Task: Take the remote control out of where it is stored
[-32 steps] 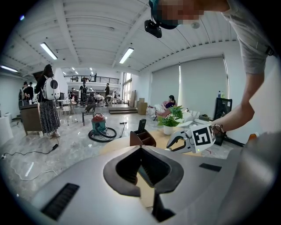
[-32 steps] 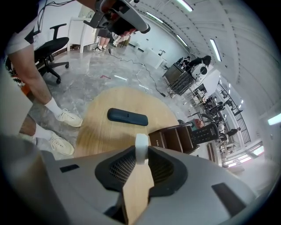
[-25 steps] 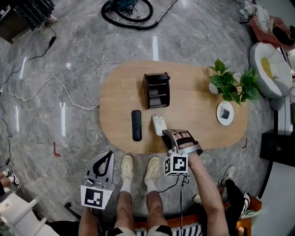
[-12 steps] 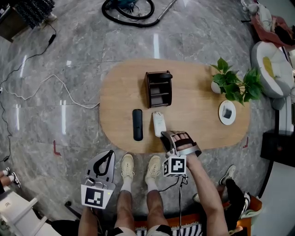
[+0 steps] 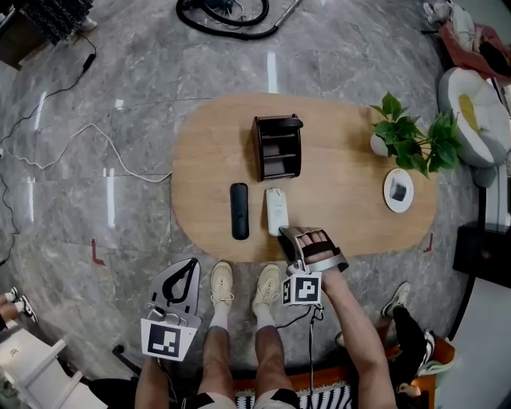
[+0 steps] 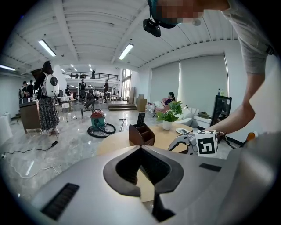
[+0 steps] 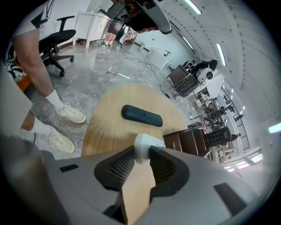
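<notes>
Nearest, off the tabletop and over the stone floor beside the person's two pale shoes, hangs the left gripper, its jaws pressed together with nothing in them. The right gripper reaches over the near edge of the oval wooden table, pointing steeply down. Its jaws have just been easing apart, and the near end of a white remote sits between them, close against both pads. From its own view it cannot be told for sure whether the pads have let go. There are three remotes. Two of them lie flat on the tabletop side by side and apart, both pointing away from the near edge: the white one and, to its left, a black remote, both a little in from that edge. The third remote, dark, stands upright in the far end of the single brown holder, which sits just beyond the two, near the middle of the tabletop. Towards the right end of the tabletop are one leafy plant in a white pot and, nearer than it, one white dish with something small and dark on it. Farthest, on the floor past the far edge, lies one vacuum cleaner with its hose coiled round.
</notes>
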The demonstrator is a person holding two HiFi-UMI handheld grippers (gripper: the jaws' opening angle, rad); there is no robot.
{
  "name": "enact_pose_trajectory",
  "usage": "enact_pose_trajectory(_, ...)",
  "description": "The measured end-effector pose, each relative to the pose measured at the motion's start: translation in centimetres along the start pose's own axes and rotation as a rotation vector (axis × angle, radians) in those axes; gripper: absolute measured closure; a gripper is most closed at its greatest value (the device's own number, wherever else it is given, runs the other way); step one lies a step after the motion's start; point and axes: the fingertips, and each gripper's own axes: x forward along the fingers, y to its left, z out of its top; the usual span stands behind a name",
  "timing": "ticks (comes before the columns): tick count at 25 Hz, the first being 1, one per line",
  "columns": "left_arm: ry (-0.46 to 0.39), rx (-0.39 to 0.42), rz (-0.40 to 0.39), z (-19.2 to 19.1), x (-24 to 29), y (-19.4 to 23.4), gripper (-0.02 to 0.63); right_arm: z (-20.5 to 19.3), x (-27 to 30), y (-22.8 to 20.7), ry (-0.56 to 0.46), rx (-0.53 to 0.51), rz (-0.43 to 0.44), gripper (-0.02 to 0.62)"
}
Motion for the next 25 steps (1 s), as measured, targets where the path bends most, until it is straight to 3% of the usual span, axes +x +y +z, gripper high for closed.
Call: enact_pose_trajectory(25, 0.048, -0.005, -0.019, -3.4, 0.1, -0.1, 0.601, 0.4, 1.9, 3.7, 0.005, -0.027, -0.037, 0.492)
